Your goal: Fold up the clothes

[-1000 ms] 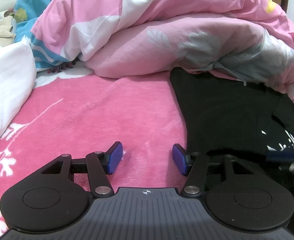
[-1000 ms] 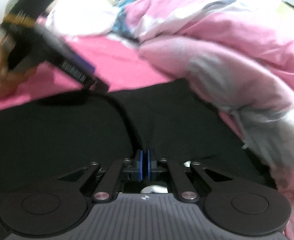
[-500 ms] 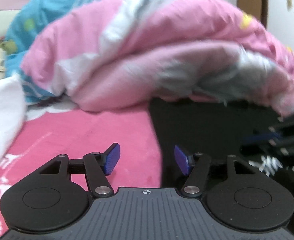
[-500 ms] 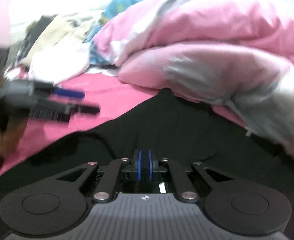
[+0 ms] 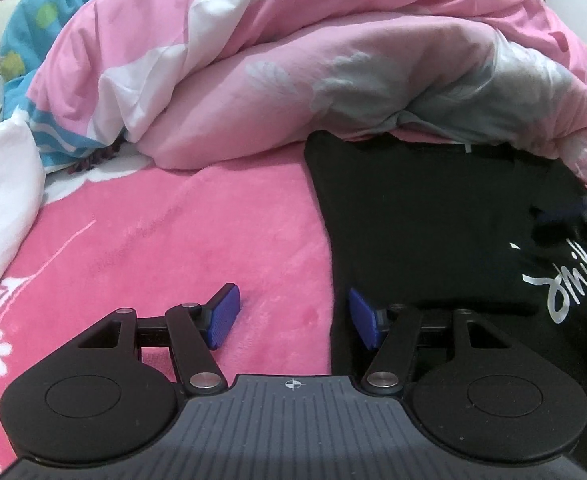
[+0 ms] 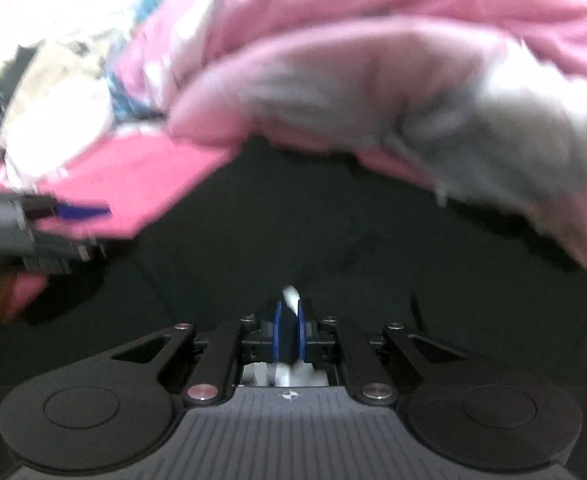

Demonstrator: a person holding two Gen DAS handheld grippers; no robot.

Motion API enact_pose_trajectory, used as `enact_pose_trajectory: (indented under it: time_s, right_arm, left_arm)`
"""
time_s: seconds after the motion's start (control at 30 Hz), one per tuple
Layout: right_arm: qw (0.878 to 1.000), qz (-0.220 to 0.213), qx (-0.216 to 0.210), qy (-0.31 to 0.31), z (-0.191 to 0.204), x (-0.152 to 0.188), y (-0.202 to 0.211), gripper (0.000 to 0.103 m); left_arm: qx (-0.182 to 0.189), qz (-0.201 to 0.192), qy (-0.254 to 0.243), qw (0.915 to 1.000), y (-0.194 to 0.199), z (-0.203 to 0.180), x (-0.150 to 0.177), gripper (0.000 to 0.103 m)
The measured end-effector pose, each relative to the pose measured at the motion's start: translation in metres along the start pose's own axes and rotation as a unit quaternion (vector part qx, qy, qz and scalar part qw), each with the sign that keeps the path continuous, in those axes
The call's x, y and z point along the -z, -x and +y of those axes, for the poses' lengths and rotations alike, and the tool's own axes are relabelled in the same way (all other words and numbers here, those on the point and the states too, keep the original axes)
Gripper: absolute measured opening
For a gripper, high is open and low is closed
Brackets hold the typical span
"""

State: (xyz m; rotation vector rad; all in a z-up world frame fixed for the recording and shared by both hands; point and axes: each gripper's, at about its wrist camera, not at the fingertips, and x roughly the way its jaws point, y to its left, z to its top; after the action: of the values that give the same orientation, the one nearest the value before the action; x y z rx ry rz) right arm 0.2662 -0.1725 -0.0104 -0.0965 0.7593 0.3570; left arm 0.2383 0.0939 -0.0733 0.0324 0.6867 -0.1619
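**Two tongs at the black shirt, one fold under way**

Two tongs work at one black T-shirt (image 5: pixel 421 232), which lies flat on the pink blanket (image 5: pixel 181 240) of the bed, its far edge touching the heaped pink duvet (image 5: pixel 333 80).

Right tongs (image 6: pixel 289 330) are clenched on a pinch of the shirt's black cloth, with a bit of white, perhaps a label or print, showing between the blue pads. Compared with a second ago, the duvet fills much more of the right wrist view and the picture is blurred, so this hand seems to carry the cloth toward the duvet while it rolls.

Left tongs (image 5: pixel 295 316) are released, with nothing between the pads. They stand at the shirt's left edge: one pad over the blanket, the other over the black cloth. Their jaws have opened a little more within the last second.

My judgement: the fold is in progress, and the left tongs prepare to take the left edge next.
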Motion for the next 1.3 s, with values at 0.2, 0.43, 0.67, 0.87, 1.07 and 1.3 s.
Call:
enact_pose_trajectory:
  time_s: [0.2,0.43,0.67,0.87,1.07,1.3]
  right_arm:
    - [0.998,0.017,-0.006,-0.064,-0.020,-0.017,-0.062,0.007]
    - [0.979,-0.010,0.123,-0.160,-0.079,-0.024,-0.056,0.001]
    - [0.980,0.000,0.007,-0.199,-0.064,-0.027,-0.081,0.001]
    - [0.975,-0.039,0.124,-0.179,-0.062,-0.043,-0.079,0.002]
    - [0.989,-0.026,-0.061,-0.132,-0.013,-0.069,-0.106,0.002]
    - [0.965,-0.018,-0.059,-0.256,-0.045,-0.088,-0.170,0.000]
  left_arm:
    - [0.005,0.001,0.001,1.0000,-0.001,0.002,0.000,0.061]
    - [0.005,0.004,0.003,1.0000,-0.001,0.002,0.000,0.061]
    - [0.002,0.004,0.000,1.0000,-0.001,0.001,0.000,0.061]
    - [0.003,0.006,0.004,1.0000,0.000,0.002,0.000,0.061]
    - [0.000,0.006,0.002,1.0000,0.000,0.000,0.001,0.061]
    - [0.002,0.006,0.003,1.0000,0.000,0.002,0.001,0.062]
